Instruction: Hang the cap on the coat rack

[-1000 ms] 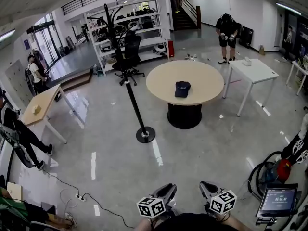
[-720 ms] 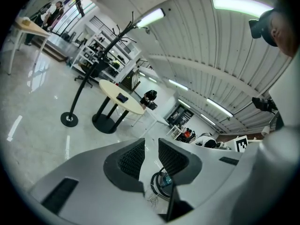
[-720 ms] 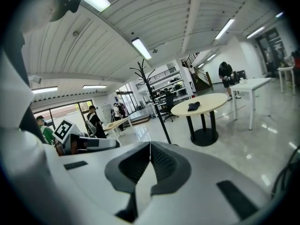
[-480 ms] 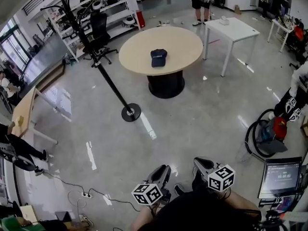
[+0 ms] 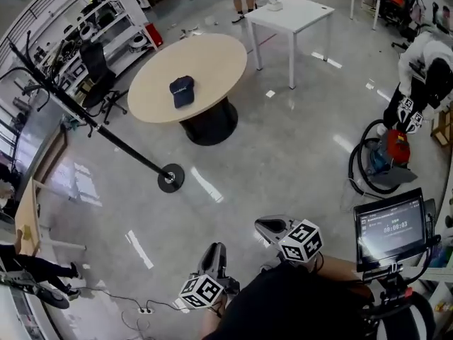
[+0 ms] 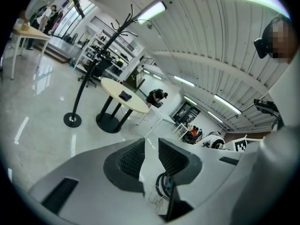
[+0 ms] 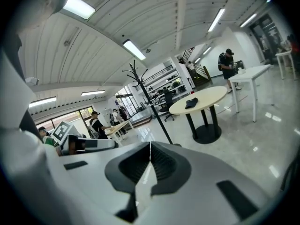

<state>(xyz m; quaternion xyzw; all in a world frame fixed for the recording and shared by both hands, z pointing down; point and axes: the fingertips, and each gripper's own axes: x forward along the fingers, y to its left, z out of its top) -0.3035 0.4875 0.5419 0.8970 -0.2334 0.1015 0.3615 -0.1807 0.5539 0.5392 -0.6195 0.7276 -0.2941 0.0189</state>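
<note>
Approach stage: the dark cap (image 5: 182, 91) lies on the round desk (image 5: 216, 59) beside the coat rack (image 5: 170, 178), far from the released, empty left claw (image 5: 214, 252) and the clenched, empty right claw (image 5: 272, 227), which I judge must next reach it.

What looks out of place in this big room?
The dark cap lies on the round table, not on the coat rack, which stands apart on the floor. Nothing looks spilled.

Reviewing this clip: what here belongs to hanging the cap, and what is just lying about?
Job: cap, on the round table; coat rack; left tongs, open, empty; right tongs, shut, empty.
Lying about: white table; office chair; screen; red machine.
</note>
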